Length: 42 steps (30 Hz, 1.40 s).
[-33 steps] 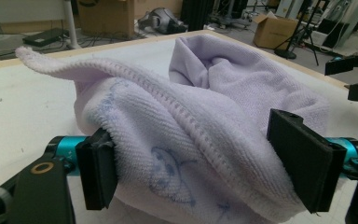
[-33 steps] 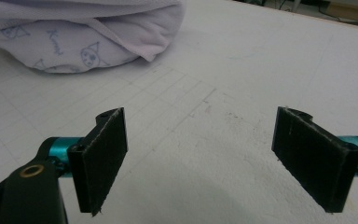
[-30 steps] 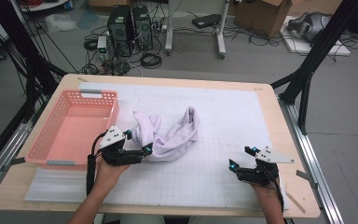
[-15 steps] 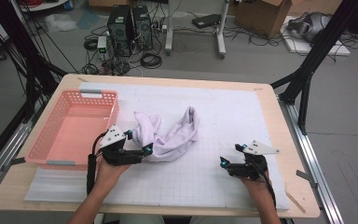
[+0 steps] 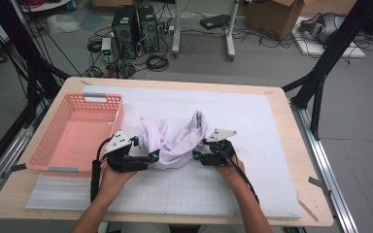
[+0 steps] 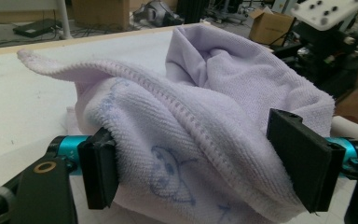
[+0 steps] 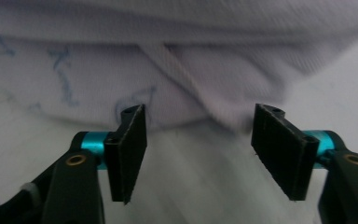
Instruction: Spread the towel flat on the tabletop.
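While left gripper [image 6: 200, 172] jaws straddle towel [image 6: 223, 107], perhaps unclamped, right gripper [image 7: 200, 154] gapes empty.

On the worktop [image 5: 272, 121] lies a mat [image 5: 252, 194], and on the mat, near its middle, sits a bunched towel [image 5: 177, 141]. A basket [image 5: 53, 158] stands on the worktop's left part, just left of the towel, while 2 computer towers [image 5: 136, 24] stand on the floor behind the worktop. The left claw [image 5: 151, 158] sits at the towel's front left with the cloth between its jaws, and the right claw [image 5: 196, 158] sits at the towel's front right edge, with its jaws just before the cloth.
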{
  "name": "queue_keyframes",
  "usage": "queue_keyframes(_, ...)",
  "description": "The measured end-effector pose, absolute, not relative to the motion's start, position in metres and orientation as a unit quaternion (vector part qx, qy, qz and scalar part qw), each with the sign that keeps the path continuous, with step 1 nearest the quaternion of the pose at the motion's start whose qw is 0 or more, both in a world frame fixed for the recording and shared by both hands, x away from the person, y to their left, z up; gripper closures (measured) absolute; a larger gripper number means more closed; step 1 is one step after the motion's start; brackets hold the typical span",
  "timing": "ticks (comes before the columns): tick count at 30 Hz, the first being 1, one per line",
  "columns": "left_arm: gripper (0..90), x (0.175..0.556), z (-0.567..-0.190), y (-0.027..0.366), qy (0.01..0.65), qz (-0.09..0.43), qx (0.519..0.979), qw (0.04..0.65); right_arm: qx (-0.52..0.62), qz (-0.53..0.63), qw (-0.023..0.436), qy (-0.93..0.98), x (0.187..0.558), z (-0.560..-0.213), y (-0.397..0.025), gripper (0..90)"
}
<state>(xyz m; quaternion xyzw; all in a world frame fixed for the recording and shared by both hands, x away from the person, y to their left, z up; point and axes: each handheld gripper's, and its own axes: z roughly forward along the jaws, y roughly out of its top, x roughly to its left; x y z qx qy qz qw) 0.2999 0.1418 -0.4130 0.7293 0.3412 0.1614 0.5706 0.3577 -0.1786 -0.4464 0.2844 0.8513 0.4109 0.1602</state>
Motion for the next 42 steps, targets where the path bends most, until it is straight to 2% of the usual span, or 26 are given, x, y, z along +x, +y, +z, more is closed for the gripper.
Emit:
queue_keyframes(2, 26.1, 0.300, -0.414, 0.141, 0.341, 0.160, 0.733, 0.567, 0.265, 0.412, 0.146, 0.860, 0.362, -0.447, -0.173, 65.3)
queue_keyframes(4, 31.0, 0.300, -0.414, 0.141, 0.338, 0.157, 0.736, 0.565, 0.250, 0.408, 0.147, 0.865, 0.362, -0.446, -0.171, 82.8)
queue_keyframes(6, 45.5, 0.299, -0.415, 0.142, 0.327, 0.155, 0.746, 0.559, 0.258, 0.410, 0.129, 0.865, 0.360, -0.444, -0.176, 85.3)
queue_keyframes(9, 65.1, 0.298, -0.415, 0.143, 0.328, 0.164, 0.750, 0.550, 0.256, 0.411, 0.116, 0.867, 0.350, -0.441, -0.189, 86.1)
queue_keyframes(12, 70.9, 0.297, -0.415, 0.143, 0.332, 0.169, 0.748, 0.550, 0.250, 0.406, 0.101, 0.873, 0.333, -0.436, -0.203, 86.1)
queue_keyframes(21, 73.5, 0.304, -0.402, 0.144, 0.353, 0.177, 0.722, 0.567, 0.226, 0.410, 0.069, 0.881, 0.279, -0.430, -0.241, 86.1)
queue_keyframes(28, 74.2, 0.319, -0.394, 0.125, 0.353, 0.179, 0.720, 0.570, 0.214, 0.430, 0.064, 0.875, 0.258, -0.422, -0.259, 84.2)
queue_keyframes(30, 74.2, 0.326, -0.392, 0.118, 0.356, 0.184, 0.722, 0.564, 0.231, 0.446, 0.081, 0.861, 0.258, -0.418, -0.263, 69.1)
queue_keyframes(32, 74.0, 0.340, -0.395, 0.110, 0.365, 0.182, 0.728, 0.551, 0.241, 0.465, 0.094, 0.847, 0.260, -0.412, -0.265, 63.3)
queue_keyframes(36, 73.8, 0.350, -0.399, 0.103, 0.374, 0.180, 0.731, 0.542, 0.223, 0.467, 0.120, 0.847, 0.263, -0.404, -0.252, 57.8)
queue_keyframes(39, 74.2, 0.361, -0.403, 0.100, 0.388, 0.179, 0.726, 0.539, 0.206, 0.451, 0.130, 0.858, 0.271, -0.405, -0.234, 58.7)
queue_keyframes(40, 74.6, 0.361, -0.403, 0.100, 0.388, 0.179, 0.726, 0.539, 0.202, 0.446, 0.131, 0.862, 0.274, -0.406, -0.229, 62.1)
queue_keyframes(42, 75.1, 0.365, -0.403, 0.101, 0.398, 0.180, 0.719, 0.540, 0.193, 0.430, 0.127, 0.873, 0.281, -0.407, -0.219, 81.4)
